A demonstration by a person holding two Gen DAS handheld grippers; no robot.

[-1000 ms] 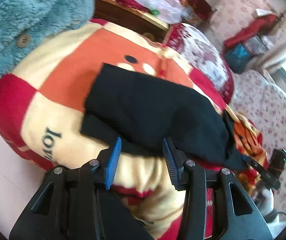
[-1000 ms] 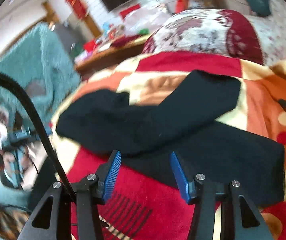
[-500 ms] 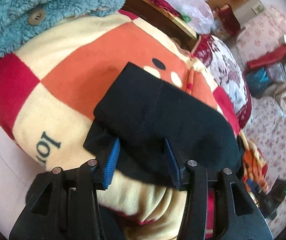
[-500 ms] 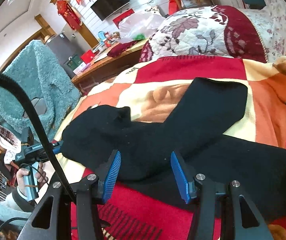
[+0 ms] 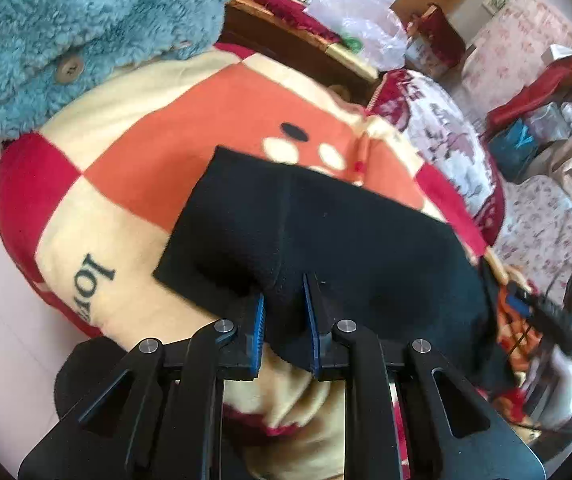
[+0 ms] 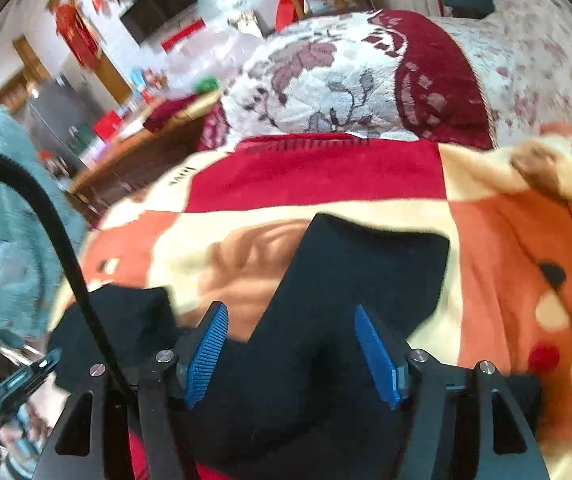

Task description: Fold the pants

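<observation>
Lying black and limp across the checked blanket (image 5: 134, 152), pants (image 5: 325, 236) likely handling soft and light, best pinched at a hem or edge, left gripper (image 5: 284, 322) closing on a bunched fold, right gripper (image 6: 291, 354) opening over a leg, pads not pressing.

This is a lived-in home, a bedroom or bed-sitting room. Below the left gripper's fingers (image 5: 256, 326) spreads a plush checked blanket (image 5: 134, 152) in red, orange and cream, with a fluffy teal coat (image 5: 46, 28) up to their left and a flowered quilt (image 5: 445, 140) beyond to the right. Far past the right gripper's fingers (image 6: 208, 346) a dark television (image 6: 158, 8) hangs on a white wall among red festive decorations (image 6: 74, 32), above a cluttered wooden cabinet (image 6: 126, 160).
</observation>
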